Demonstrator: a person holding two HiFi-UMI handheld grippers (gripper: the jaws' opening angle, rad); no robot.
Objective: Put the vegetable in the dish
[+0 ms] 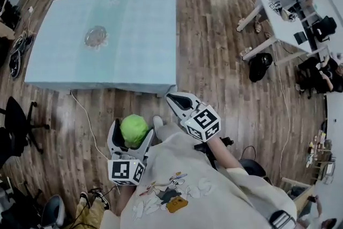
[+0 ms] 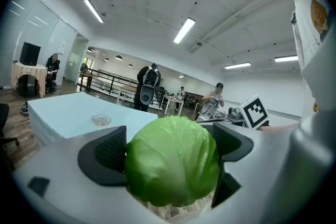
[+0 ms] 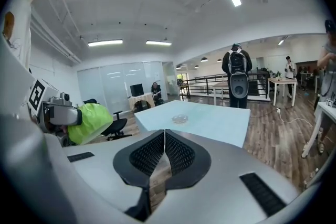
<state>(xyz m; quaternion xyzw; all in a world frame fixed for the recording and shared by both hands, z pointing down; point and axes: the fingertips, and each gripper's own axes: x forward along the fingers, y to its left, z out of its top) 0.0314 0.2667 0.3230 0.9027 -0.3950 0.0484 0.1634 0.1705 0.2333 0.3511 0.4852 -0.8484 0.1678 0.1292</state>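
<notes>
Fingers [image 2: 107, 157], ribbed black, of the left gripper [image 1: 131, 131] clamp a round leafy cabbage [image 2: 173, 162]; right gripper [image 1: 170, 98] fingers meet, empty. Clear dish [image 1: 96, 36] sits on the pale-blue tabletop [image 1: 139, 51], well apart.

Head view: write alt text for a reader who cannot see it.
The left gripper holds a green cabbage over the wooden floor, short of a blue-covered table bearing a clear dish. The right gripper is shut, empty.

Pale-blue table [image 1: 140, 46], wooden floor [image 1: 214, 75]
</notes>
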